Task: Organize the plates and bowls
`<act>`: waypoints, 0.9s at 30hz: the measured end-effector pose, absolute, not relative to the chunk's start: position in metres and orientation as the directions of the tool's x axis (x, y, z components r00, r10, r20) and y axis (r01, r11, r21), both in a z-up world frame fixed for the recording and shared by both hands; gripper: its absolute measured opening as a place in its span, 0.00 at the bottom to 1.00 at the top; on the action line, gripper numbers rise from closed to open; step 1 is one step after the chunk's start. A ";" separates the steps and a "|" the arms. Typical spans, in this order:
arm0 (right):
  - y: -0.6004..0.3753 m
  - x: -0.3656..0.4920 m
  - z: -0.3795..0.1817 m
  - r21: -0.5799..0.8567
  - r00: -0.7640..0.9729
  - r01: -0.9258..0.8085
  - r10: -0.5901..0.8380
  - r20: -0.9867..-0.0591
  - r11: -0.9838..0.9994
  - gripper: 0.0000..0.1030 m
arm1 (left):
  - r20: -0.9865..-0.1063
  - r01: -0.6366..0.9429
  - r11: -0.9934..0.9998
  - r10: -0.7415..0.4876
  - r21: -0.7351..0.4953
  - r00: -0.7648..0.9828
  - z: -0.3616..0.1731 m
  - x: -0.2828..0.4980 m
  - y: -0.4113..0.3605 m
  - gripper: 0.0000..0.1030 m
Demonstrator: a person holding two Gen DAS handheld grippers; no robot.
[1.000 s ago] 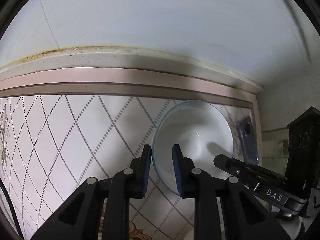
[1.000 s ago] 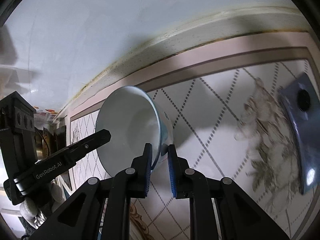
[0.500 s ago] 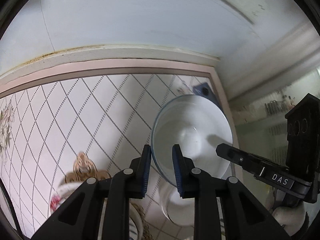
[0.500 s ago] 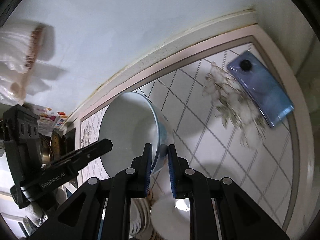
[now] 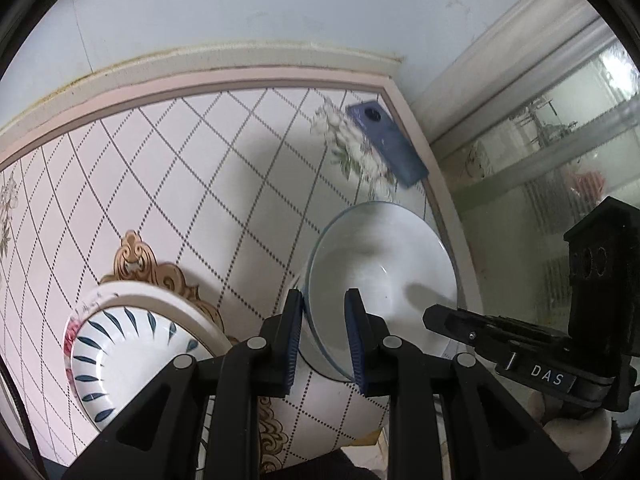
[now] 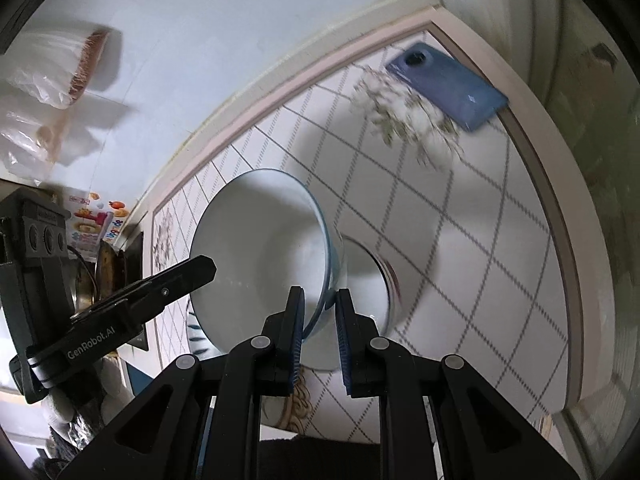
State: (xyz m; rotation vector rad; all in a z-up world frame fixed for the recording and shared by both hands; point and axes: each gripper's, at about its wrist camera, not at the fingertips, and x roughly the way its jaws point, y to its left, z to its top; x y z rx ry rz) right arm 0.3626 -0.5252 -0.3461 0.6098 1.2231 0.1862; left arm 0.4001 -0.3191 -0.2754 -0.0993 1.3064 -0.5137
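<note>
Both grippers — left gripper (image 5: 323, 334), right gripper (image 6: 319, 328) — pinch opposite rims of one white bowl (image 5: 382, 280), tilted above another bowl (image 6: 366, 280) near the table's (image 5: 160, 184) right edge; uneven release could chip it.

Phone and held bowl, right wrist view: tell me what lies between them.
In the right wrist view, only patterned tabletop lies between the blue phone and the white bowl held by the right gripper: a printed flower spray and the bowl's shadow.

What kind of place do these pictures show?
Probably a home kitchen or dining corner: a table with a pink diamond-pattern cover against a white wall, a white bowl with a blue rim, and a leaf-painted dish.
</note>
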 end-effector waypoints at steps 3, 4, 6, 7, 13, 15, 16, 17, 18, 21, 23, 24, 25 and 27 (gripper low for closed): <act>-0.525 0.356 -0.357 0.527 0.335 0.192 0.449 -0.828 0.828 0.17 | -0.904 0.309 0.888 -0.399 -0.339 0.155 -0.284 0.396 -0.323 0.19; -0.525 0.355 -0.360 0.527 0.332 0.194 0.450 -0.829 0.827 0.17 | -0.906 0.312 0.889 -0.395 -0.335 0.153 -0.286 0.395 -0.324 0.19; -0.525 0.352 -0.366 0.521 0.323 0.195 0.447 -0.834 0.831 0.17 | -0.913 0.319 0.892 -0.381 -0.320 0.150 -0.290 0.394 -0.327 0.19; -0.525 0.352 -0.368 0.520 0.321 0.196 0.446 -0.835 0.832 0.17 | -0.915 0.322 0.893 -0.376 -0.315 0.147 -0.292 0.393 -0.328 0.19; -0.525 0.352 -0.377 0.506 0.305 0.202 0.437 -0.846 0.839 0.17 | -0.930 0.331 0.897 -0.346 -0.291 0.121 -0.305 0.394 -0.333 0.19; -0.524 0.353 -0.379 0.500 0.298 0.201 0.433 -0.851 0.842 0.17 | -0.933 0.333 0.898 -0.342 -0.288 0.115 -0.308 0.394 -0.333 0.19; -0.523 0.352 -0.380 0.496 0.294 0.201 0.431 -0.853 0.845 0.17 | -0.934 0.334 0.898 -0.339 -0.286 0.114 -0.308 0.394 -0.333 0.19; -0.522 0.352 -0.382 0.491 0.290 0.198 0.428 -0.856 0.848 0.17 | -0.934 0.335 0.898 -0.339 -0.284 0.115 -0.309 0.395 -0.333 0.19; -0.522 0.353 -0.382 0.488 0.289 0.197 0.426 -0.857 0.850 0.17 | -0.935 0.337 0.898 -0.336 -0.282 0.114 -0.309 0.395 -0.334 0.19; -0.520 0.354 -0.384 0.476 0.286 0.195 0.414 -0.864 0.858 0.17 | -0.936 0.340 0.898 -0.333 -0.280 0.109 -0.310 0.397 -0.334 0.19; -0.519 0.355 -0.385 0.470 0.285 0.197 0.408 -0.867 0.860 0.17 | -0.936 0.341 0.897 -0.335 -0.282 0.106 -0.311 0.397 -0.334 0.19; -0.519 0.355 -0.385 0.465 0.283 0.197 0.404 -0.870 0.863 0.17 | -0.937 0.342 0.897 -0.333 -0.281 0.104 -0.312 0.397 -0.335 0.19; -0.519 0.356 -0.385 0.466 0.283 0.199 0.405 -0.870 0.862 0.17 | -0.937 0.343 0.896 -0.334 -0.282 0.104 -0.311 0.397 -0.335 0.19; -0.520 0.356 -0.386 0.474 0.278 0.208 0.413 -0.867 0.856 0.19 | -0.936 0.341 0.898 -0.333 -0.279 0.112 -0.306 0.394 -0.333 0.19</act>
